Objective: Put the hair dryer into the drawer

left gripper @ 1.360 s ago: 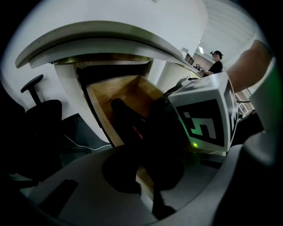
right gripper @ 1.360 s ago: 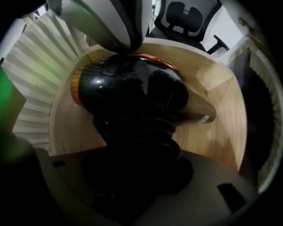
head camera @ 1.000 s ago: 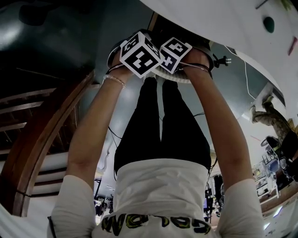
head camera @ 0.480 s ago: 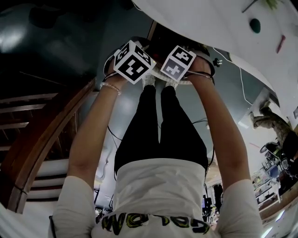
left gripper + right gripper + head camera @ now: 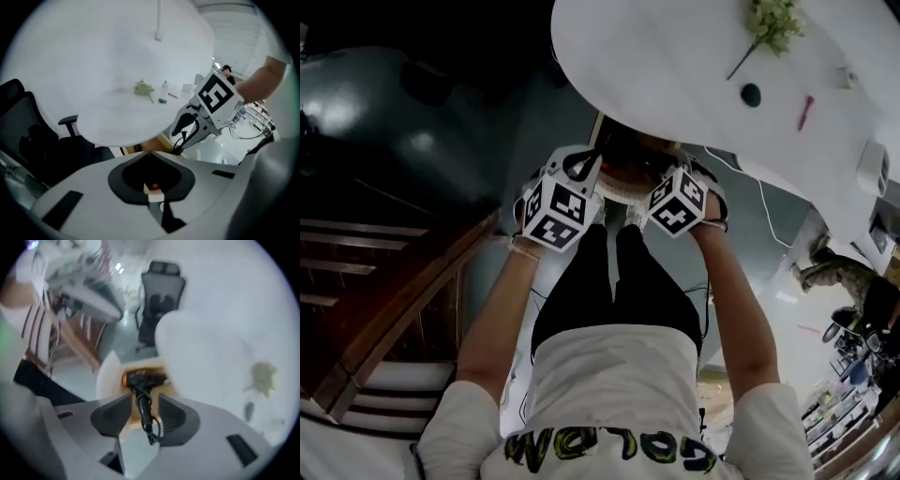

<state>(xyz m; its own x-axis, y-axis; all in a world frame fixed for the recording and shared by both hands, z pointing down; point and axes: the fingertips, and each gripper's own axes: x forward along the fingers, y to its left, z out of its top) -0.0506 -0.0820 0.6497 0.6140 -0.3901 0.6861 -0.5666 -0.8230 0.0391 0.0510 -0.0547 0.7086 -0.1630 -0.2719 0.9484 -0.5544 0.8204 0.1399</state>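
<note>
The black hair dryer [image 5: 143, 379] with an orange ring lies in the light wooden drawer [image 5: 146, 363] under the round white table [image 5: 675, 66]. Its handle and cord run back toward me. My right gripper [image 5: 144, 399] hangs above it, open. Its jaws have just been closing; the handle and cord show in the gap, clear of both pads. My left gripper [image 5: 151, 154] is shut with nothing in it, and it looks across the drawer at the right gripper [image 5: 180, 136]. In the head view both marker cubes sit at the drawer's white front [image 5: 619, 192].
On the tabletop lie a green sprig [image 5: 773, 21], a small dark object [image 5: 751, 94] and a red pen [image 5: 806, 111]. A black office chair [image 5: 159, 291] stands behind the table. Wooden stair rails [image 5: 384, 309] run along the left, and a cable [image 5: 769, 202] trails over the floor.
Both marker cubes have drawn apart and sit lower in the head view, back from the drawer. The view has shifted, so more of the tabletop shows.
</note>
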